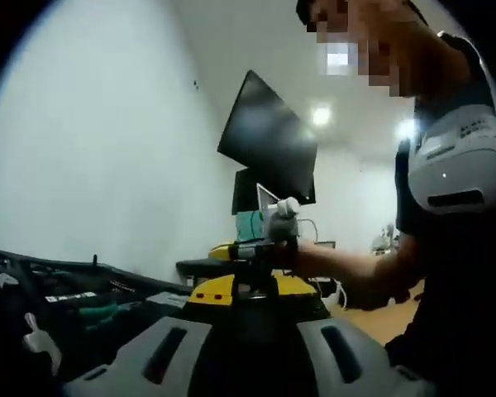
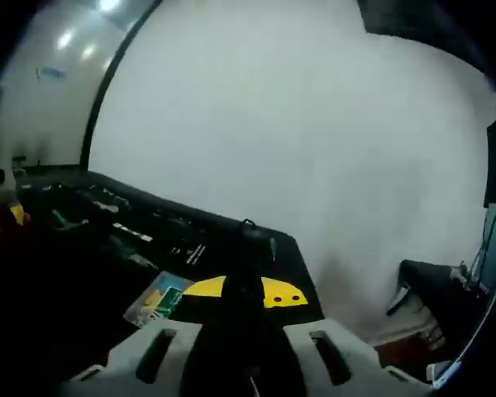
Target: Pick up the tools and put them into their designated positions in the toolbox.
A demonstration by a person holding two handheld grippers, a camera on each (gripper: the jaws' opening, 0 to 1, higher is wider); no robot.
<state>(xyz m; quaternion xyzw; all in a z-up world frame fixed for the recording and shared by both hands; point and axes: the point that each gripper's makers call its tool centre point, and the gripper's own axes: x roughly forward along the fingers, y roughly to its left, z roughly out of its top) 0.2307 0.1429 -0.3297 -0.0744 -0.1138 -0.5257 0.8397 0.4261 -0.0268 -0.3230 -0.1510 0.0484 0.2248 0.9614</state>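
The black toolbox point(image 1: 58, 281) lies open at the lower left of the left gripper view, with green-handled tools point(image 1: 99, 310) and a white piece point(image 1: 37, 339) in its slots. My left gripper point(image 1: 252, 331) stands over its near edge, grey jaws apart with no tool between them. Just beyond it is my right gripper point(image 1: 269, 244), held by a gloved hand. In the right gripper view the toolbox point(image 2: 149, 223) stretches across the left, with green-handled tools point(image 2: 66, 219) and a coloured card point(image 2: 157, 299) in it. My right gripper point(image 2: 244, 331) is also open with no tool in it.
A person point(image 1: 455, 248) stands close on the right. A black monitor point(image 1: 269, 136) hangs tilted on the white wall, above a cluttered desk point(image 1: 248, 223). Wooden floor point(image 1: 388, 318) shows at the right. A dark bench point(image 2: 438, 281) stands at the right of the right gripper view.
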